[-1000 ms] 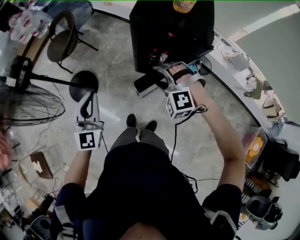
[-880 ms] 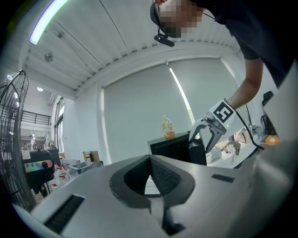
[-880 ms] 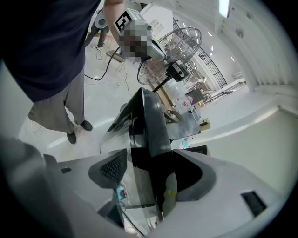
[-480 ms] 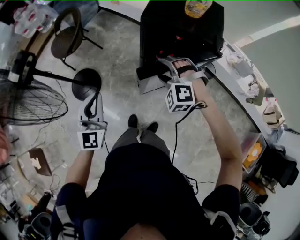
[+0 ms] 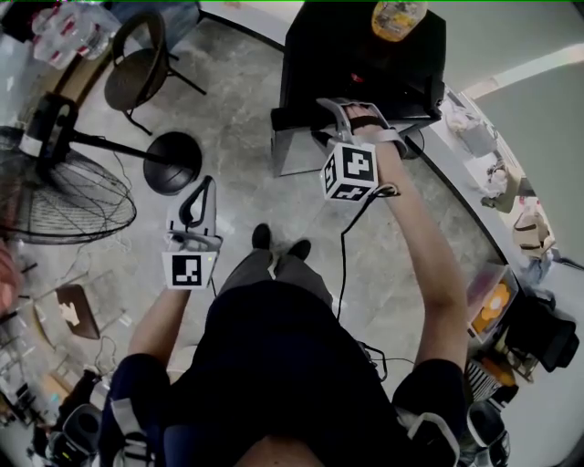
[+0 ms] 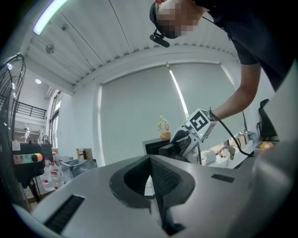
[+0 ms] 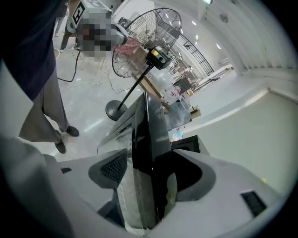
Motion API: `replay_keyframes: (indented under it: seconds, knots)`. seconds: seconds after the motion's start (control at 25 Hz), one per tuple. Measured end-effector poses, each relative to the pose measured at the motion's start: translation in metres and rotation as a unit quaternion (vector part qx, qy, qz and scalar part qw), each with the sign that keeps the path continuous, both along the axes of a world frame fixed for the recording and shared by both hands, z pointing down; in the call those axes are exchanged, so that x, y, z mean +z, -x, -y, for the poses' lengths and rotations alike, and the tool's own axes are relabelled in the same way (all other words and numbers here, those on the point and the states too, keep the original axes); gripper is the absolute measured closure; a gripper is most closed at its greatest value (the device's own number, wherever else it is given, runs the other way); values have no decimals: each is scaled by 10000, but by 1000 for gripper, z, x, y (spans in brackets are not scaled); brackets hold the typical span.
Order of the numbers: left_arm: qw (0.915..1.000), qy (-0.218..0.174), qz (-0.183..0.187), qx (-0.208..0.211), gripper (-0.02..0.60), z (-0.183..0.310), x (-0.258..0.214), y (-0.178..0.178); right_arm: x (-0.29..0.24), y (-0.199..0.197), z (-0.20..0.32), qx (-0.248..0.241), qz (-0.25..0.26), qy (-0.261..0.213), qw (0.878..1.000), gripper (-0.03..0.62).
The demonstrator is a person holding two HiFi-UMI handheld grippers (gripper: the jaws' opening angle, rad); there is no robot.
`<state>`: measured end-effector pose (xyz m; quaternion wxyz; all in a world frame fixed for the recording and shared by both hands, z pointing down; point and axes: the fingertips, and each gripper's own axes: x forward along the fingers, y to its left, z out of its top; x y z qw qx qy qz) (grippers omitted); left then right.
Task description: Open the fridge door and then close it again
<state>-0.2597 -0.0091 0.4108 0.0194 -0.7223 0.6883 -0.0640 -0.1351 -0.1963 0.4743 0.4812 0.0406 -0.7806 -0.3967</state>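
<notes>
A small black fridge (image 5: 365, 55) stands on the floor ahead, its door (image 5: 297, 155) swung open toward me with the pale inner side showing. My right gripper (image 5: 336, 114) is shut on the door's free edge. In the right gripper view the dark door edge (image 7: 142, 135) runs between the jaws of the right gripper (image 7: 149, 172). My left gripper (image 5: 204, 184) hangs over the floor to the left, away from the fridge, shut and empty. Its closed left gripper tips (image 6: 151, 174) point level toward the fridge (image 6: 156, 148).
A yellow bottle (image 5: 399, 18) stands on top of the fridge. A standing fan (image 5: 55, 196) with a round base (image 5: 173, 162) is at my left, a chair (image 5: 137, 68) behind it. A cluttered counter (image 5: 484, 155) curves along the right. A cable trails on the floor.
My right gripper has swung sideways with the door edge in it, and the bottles inside the fridge are no longer visible. The left gripper has stayed almost still.
</notes>
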Motion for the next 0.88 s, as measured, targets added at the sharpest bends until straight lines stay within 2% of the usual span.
replay_keyframes:
  seconds: [0.36,0.56,0.88]
  knots:
    - [9999,85,-92,11,558,5,5,3,0,17,32,357,190,-26,9992,270]
    - [10000,-66,-4,31,558,7,0,9,-1,25,47,570,226,-21,9981,270]
    - [10000,49,-59,10,559,10,6,13,0,33,71,825,284,-18,9962,272]
